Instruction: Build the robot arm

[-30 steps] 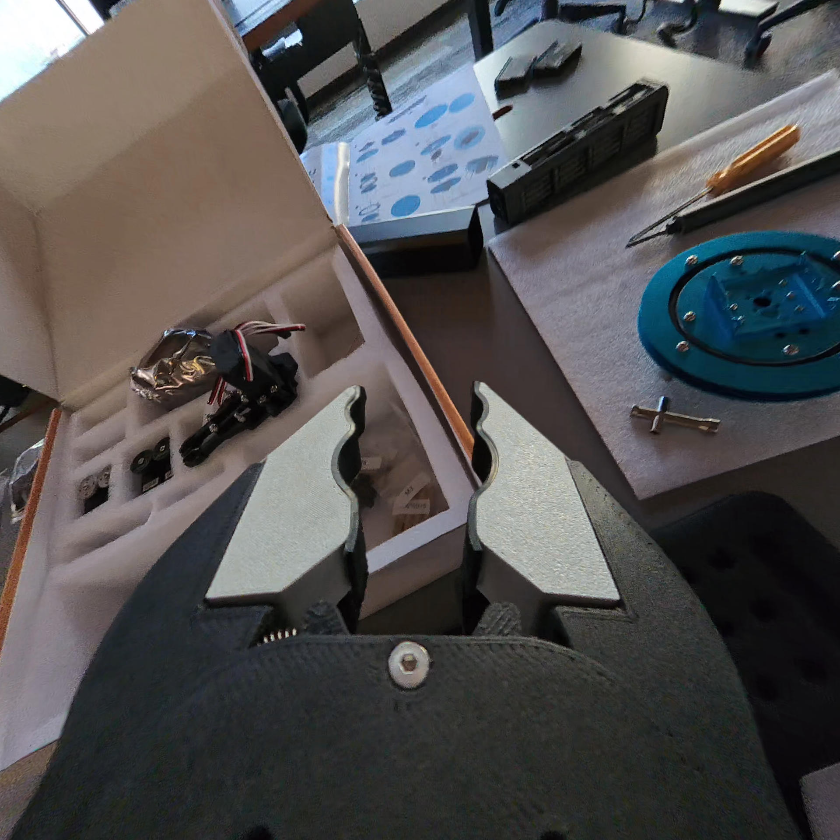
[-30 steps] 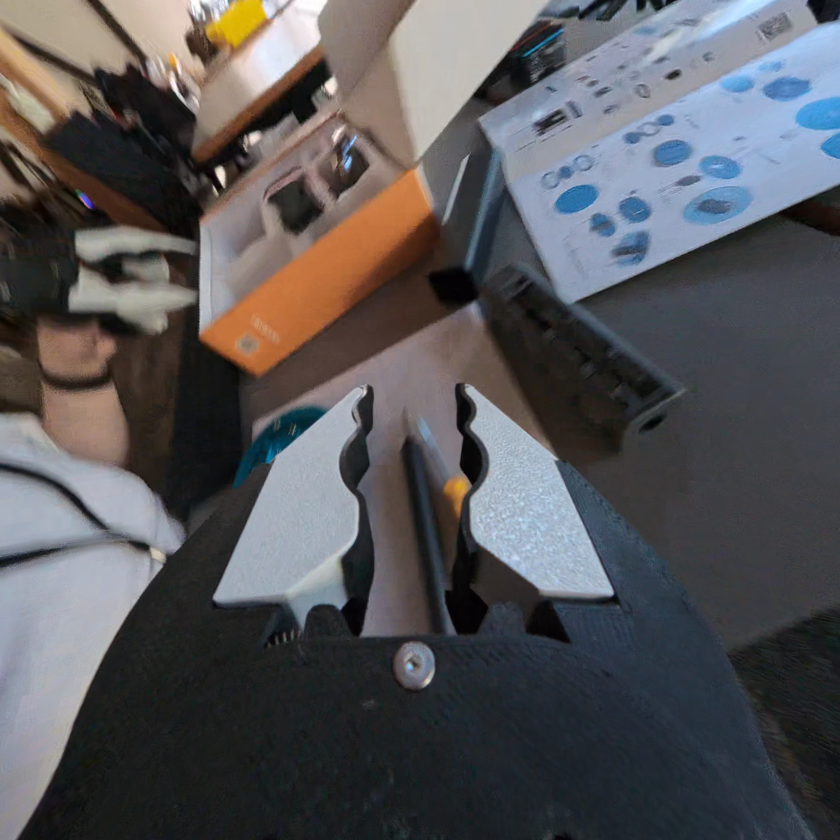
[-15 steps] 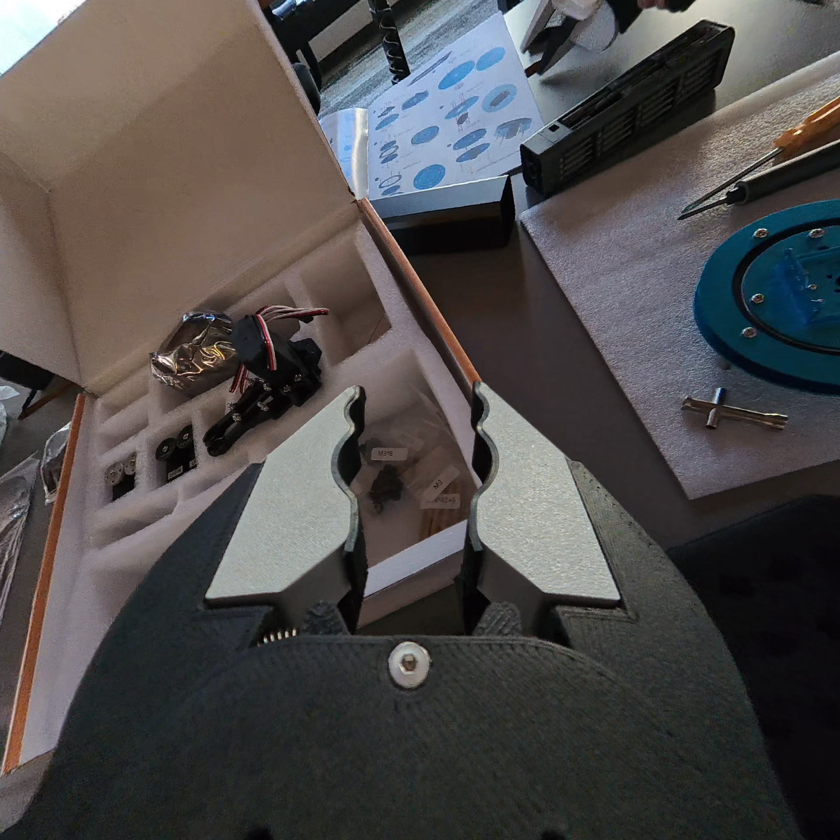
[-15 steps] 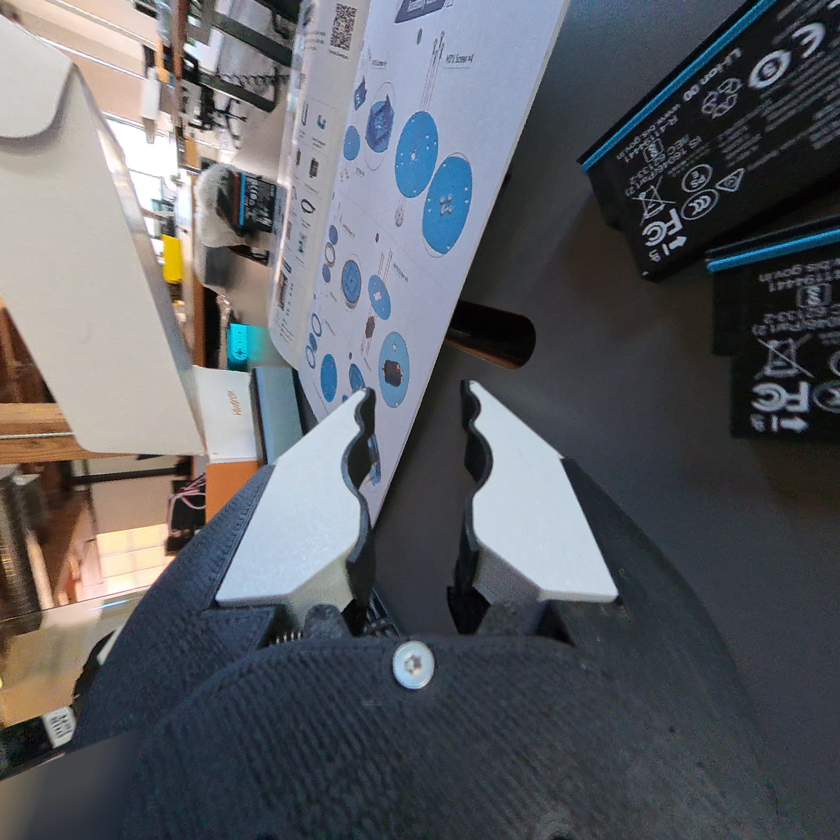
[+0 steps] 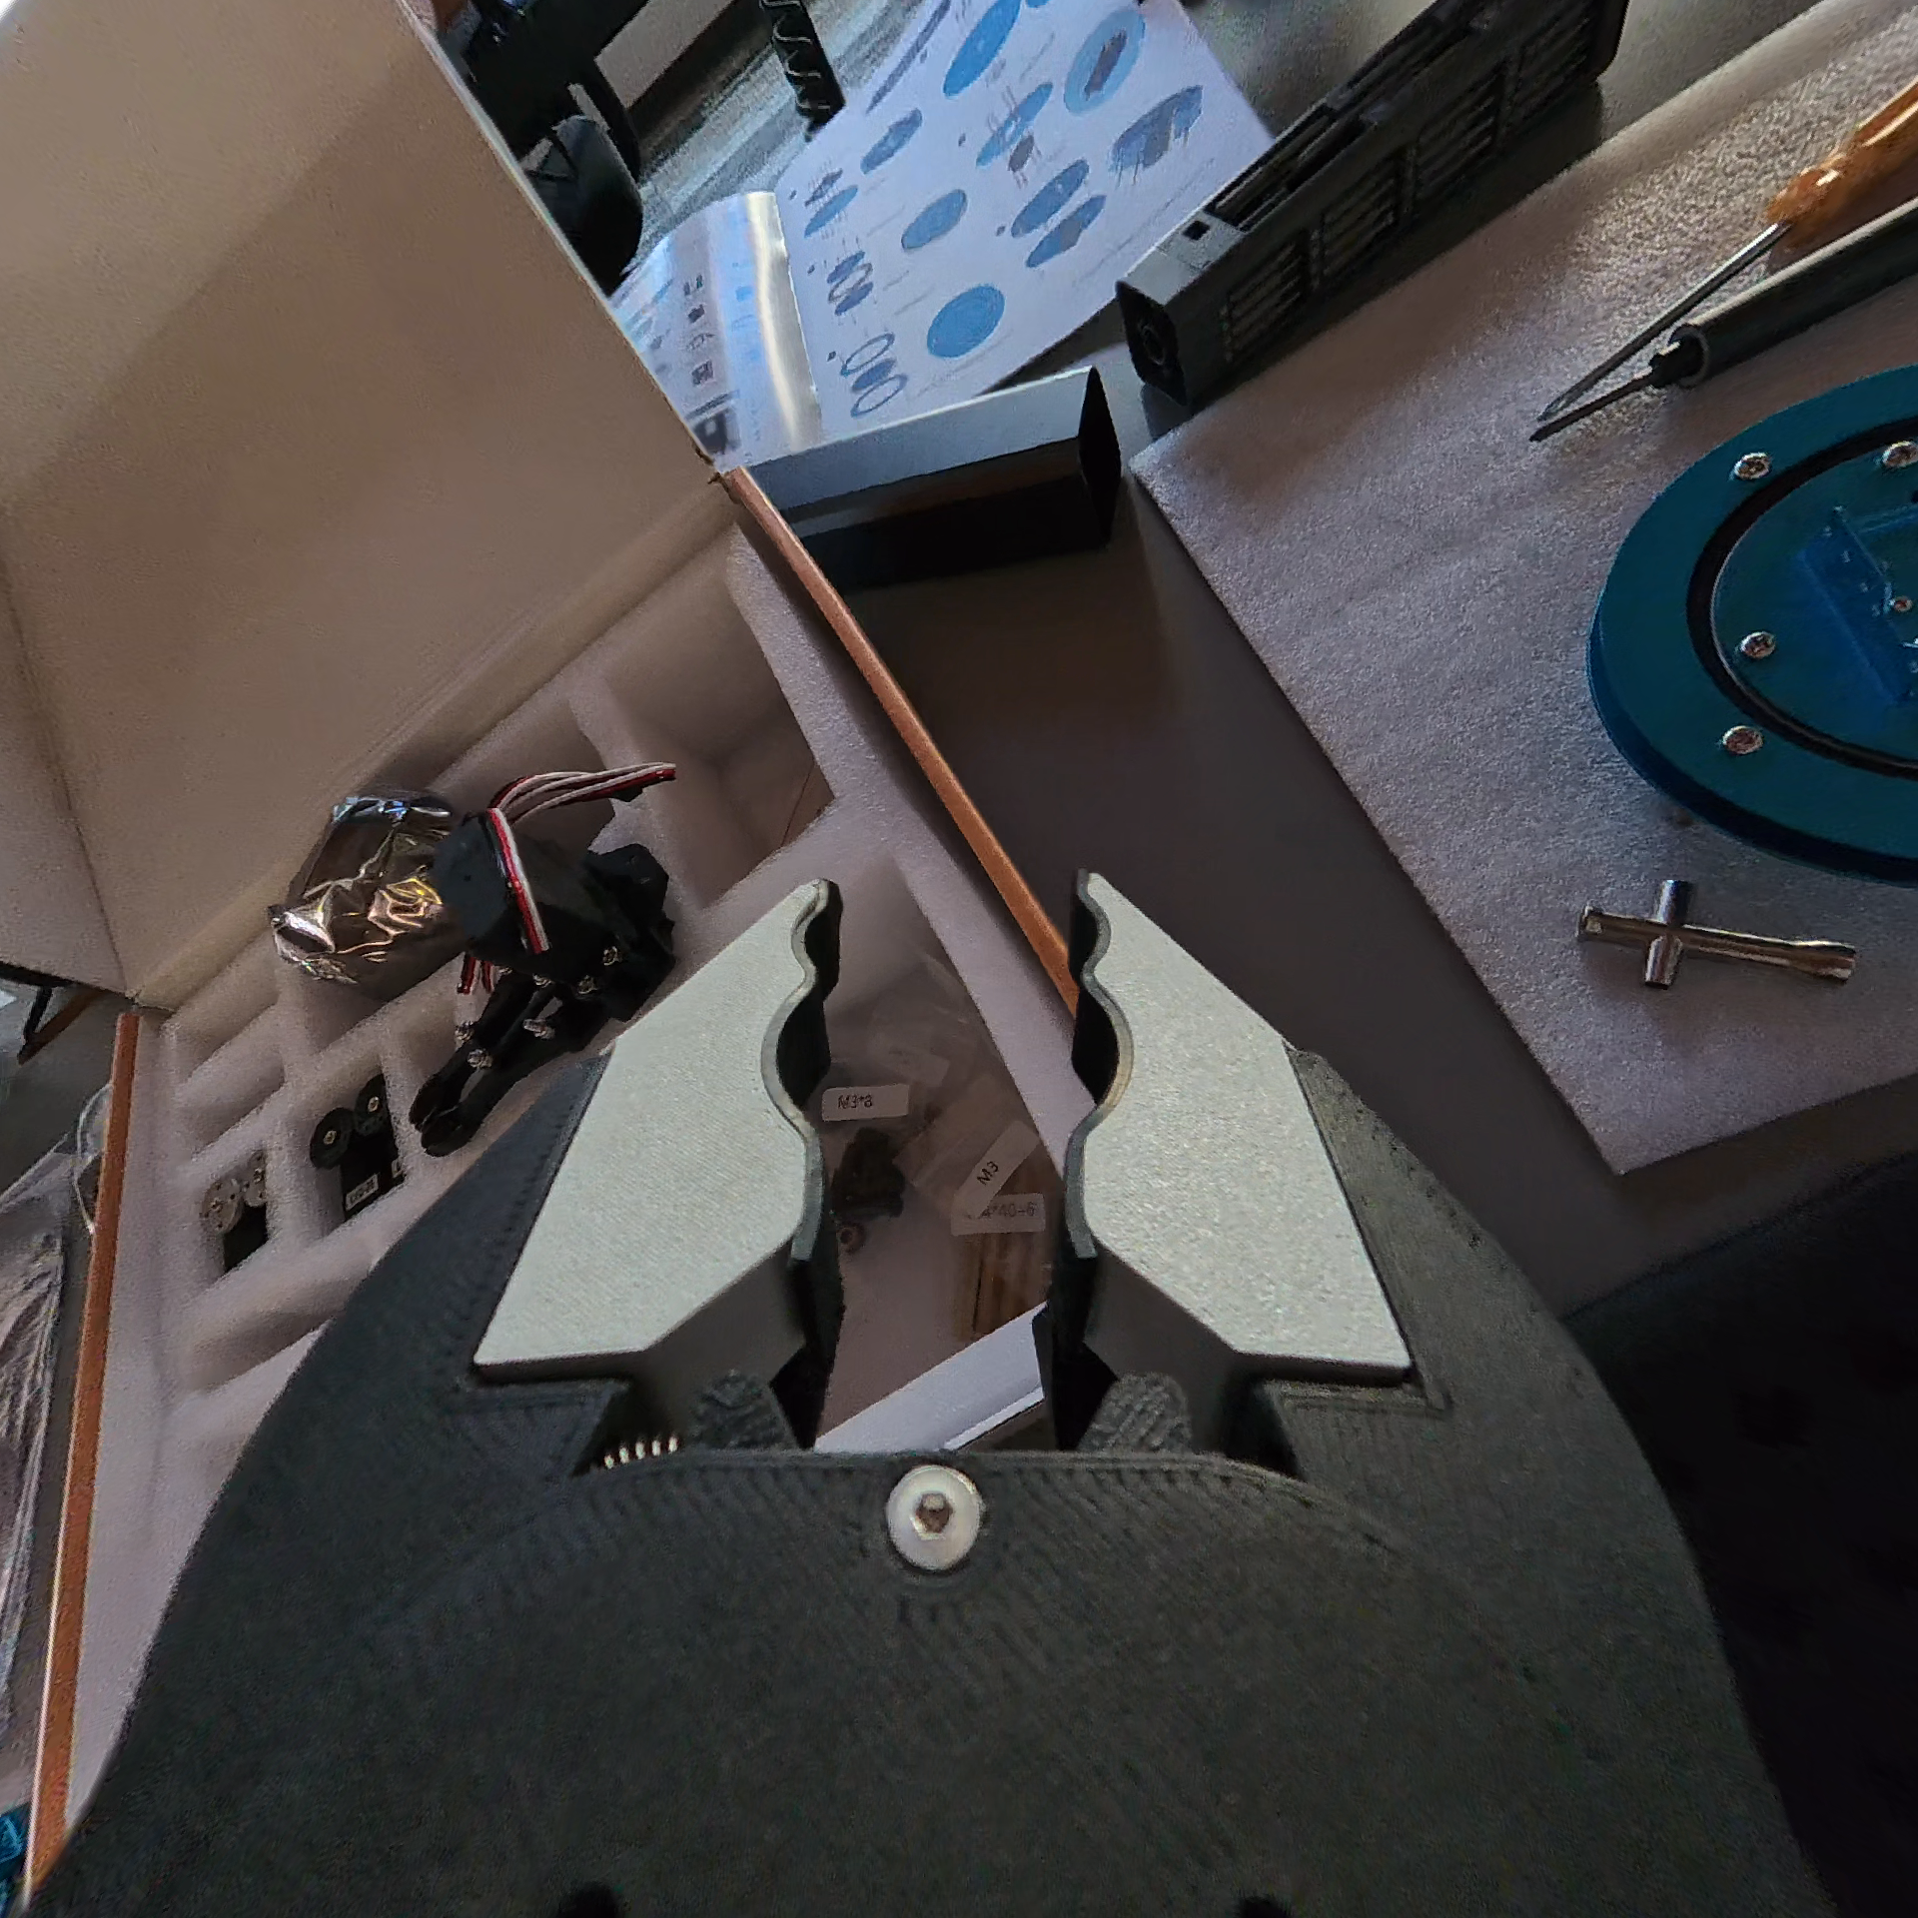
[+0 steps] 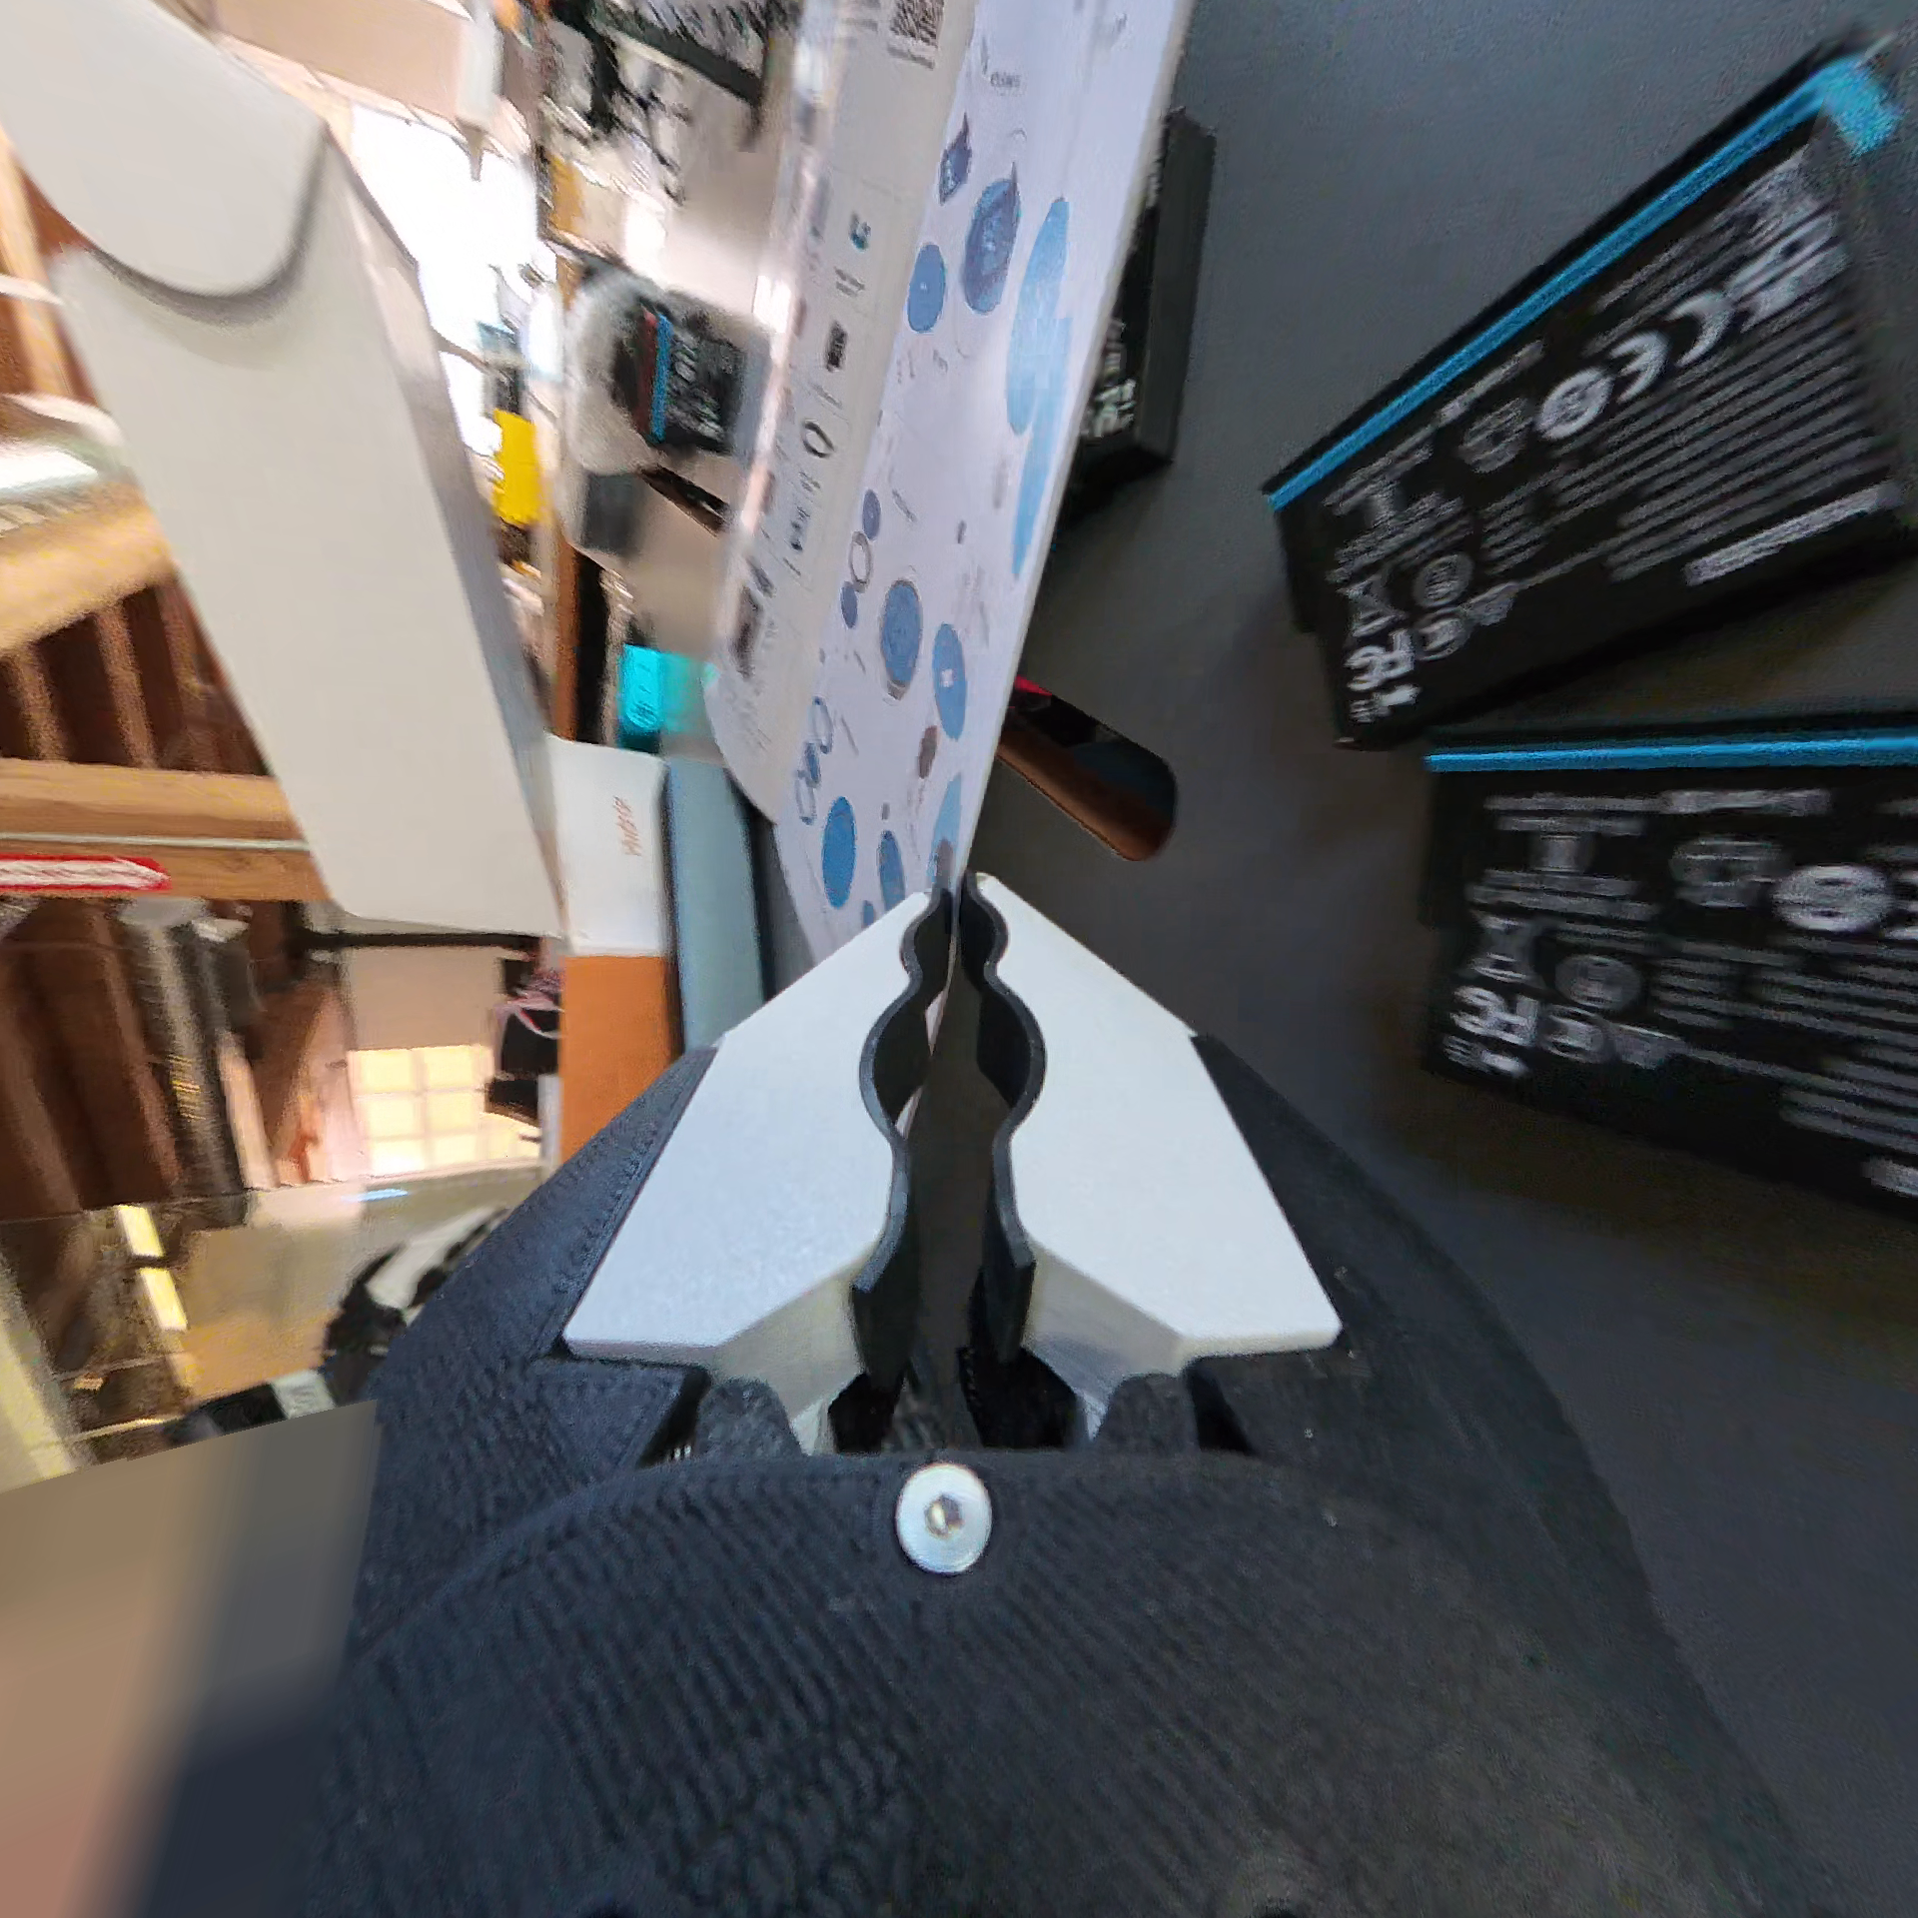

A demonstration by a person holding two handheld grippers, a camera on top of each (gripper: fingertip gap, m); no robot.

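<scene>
The left gripper hangs over the near corner of an open white cardboard box with an orange rim, its grey fingers spread wide with nothing between them; below the gap lie clear bags of small screws and fasteners in the box's foam tray; farther in sit a black servo assembly with red and white wires and a crumpled silver foil bag, touching each other; beside the box, on a pale grey felt mat, rest a round blue metal base plate, a small steel cross wrench just beside it, and two screwdrivers, one orange-handled; a long black slotted case lies at the mat's far edge. The right gripper has its white fingers pinched nearly together on the edge of a white instruction sheet printed with blue discs, which stands lifted off the dark tabletop; two black boxes with blue edging lie well apart to its right, blurred.
</scene>
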